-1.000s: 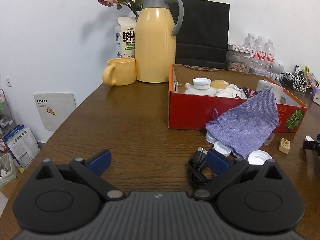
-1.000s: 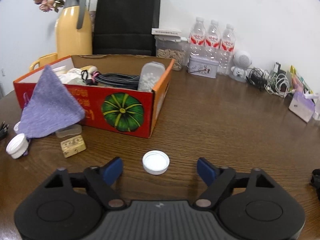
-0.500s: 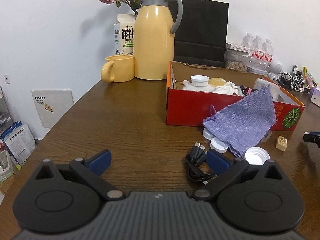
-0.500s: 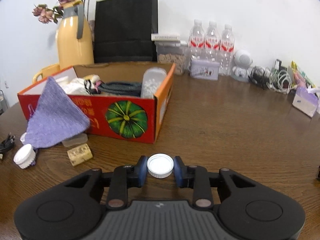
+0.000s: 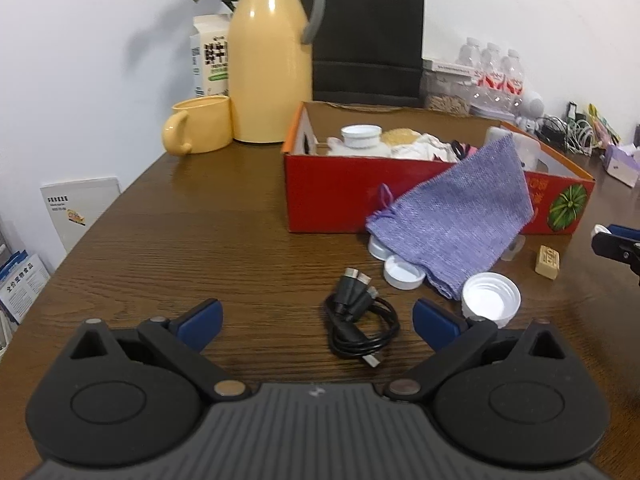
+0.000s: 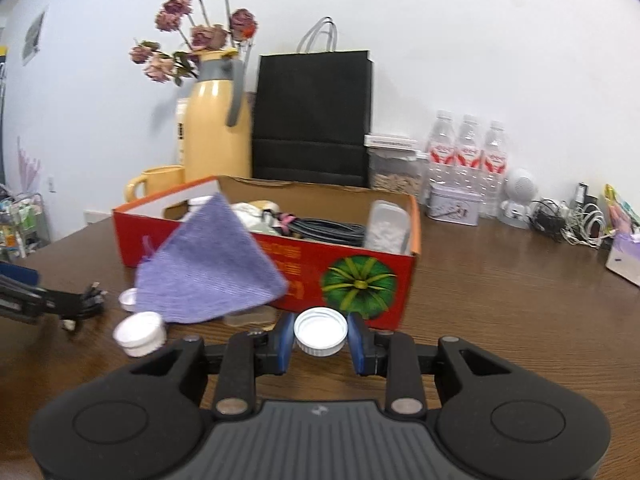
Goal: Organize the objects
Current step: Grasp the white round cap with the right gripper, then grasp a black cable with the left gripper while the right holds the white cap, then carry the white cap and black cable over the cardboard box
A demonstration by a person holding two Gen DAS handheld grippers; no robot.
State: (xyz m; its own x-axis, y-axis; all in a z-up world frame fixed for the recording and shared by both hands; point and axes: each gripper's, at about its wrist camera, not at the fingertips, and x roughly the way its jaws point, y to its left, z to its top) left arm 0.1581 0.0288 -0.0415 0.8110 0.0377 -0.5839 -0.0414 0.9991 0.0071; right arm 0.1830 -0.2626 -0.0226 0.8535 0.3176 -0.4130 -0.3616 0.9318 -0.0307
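Note:
My right gripper [image 6: 320, 334] is shut on a small white cap [image 6: 320, 331], held just in front of the red cardboard box [image 6: 304, 260] with its pumpkin picture. A purple knitted cloth [image 6: 208, 272] hangs over the box's front wall and onto the table. My left gripper [image 5: 316, 316] is open and low over the table, with a coiled black cable [image 5: 360, 328] lying between its fingers, untouched. Beside the cloth [image 5: 452, 220] lie two more white caps [image 5: 491, 298] [image 5: 403, 273] and a small tan block [image 5: 547, 261]. The right gripper's tip [image 5: 616, 240] shows at the far right edge.
The box [image 5: 340, 200] holds a white jar, cables and cloth items. Behind it stand a yellow thermos [image 5: 272, 60], a yellow mug [image 5: 200, 124], a black paper bag [image 6: 312, 116] and water bottles [image 6: 468, 148]. Tangled cables [image 6: 568, 224] lie at the back right.
My right gripper closed on the white cap and carried it left toward the box's front. The left gripper drew back a little, so the black cable now lies between its fingers.

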